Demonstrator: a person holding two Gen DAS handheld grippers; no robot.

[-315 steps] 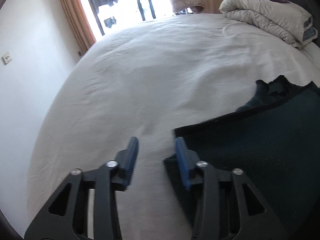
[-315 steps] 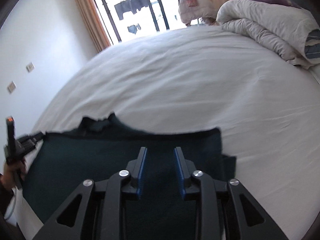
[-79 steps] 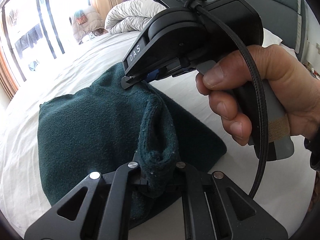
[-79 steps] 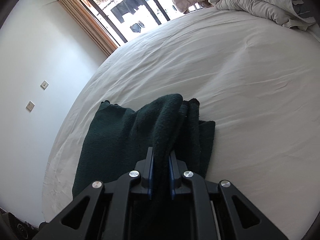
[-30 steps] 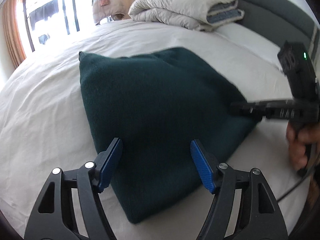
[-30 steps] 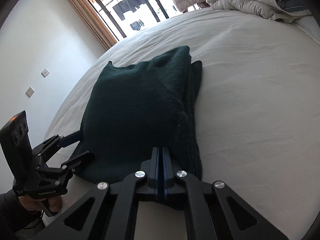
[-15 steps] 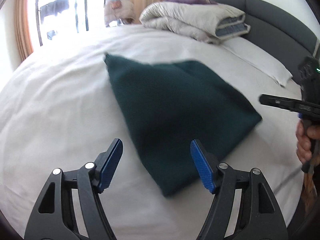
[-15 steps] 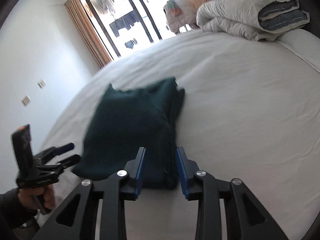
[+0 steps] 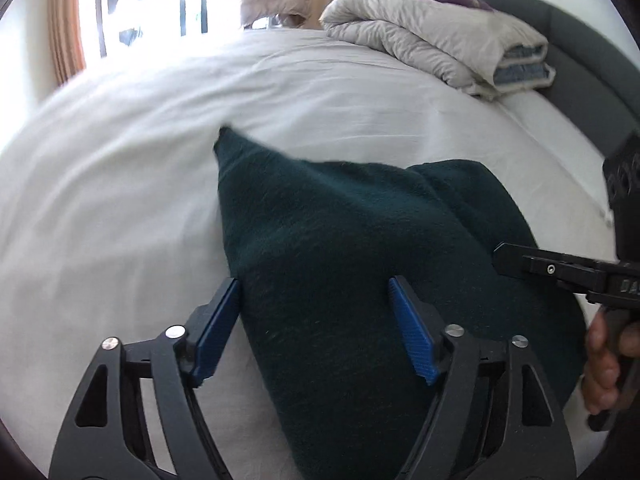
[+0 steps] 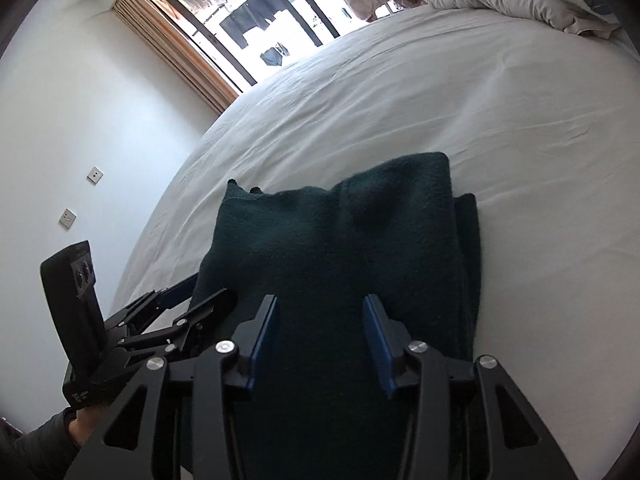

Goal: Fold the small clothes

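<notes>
A dark green knit garment lies folded flat on the white bed sheet; it also shows in the right wrist view. My left gripper is open and empty, low over the garment's near left edge. It also shows in the right wrist view, at the garment's left edge. My right gripper is open and empty, low over the garment's near edge. Its fingers show at the garment's right side in the left wrist view.
A rolled grey duvet with pillows lies at the head of the bed, by the dark headboard. A window with orange curtains and a white wall with sockets stand beyond the bed's far side.
Both grippers have moved back in low over the folded garment. The right gripper's jaws have spread wider. The garment has stayed flat on the sheet.
</notes>
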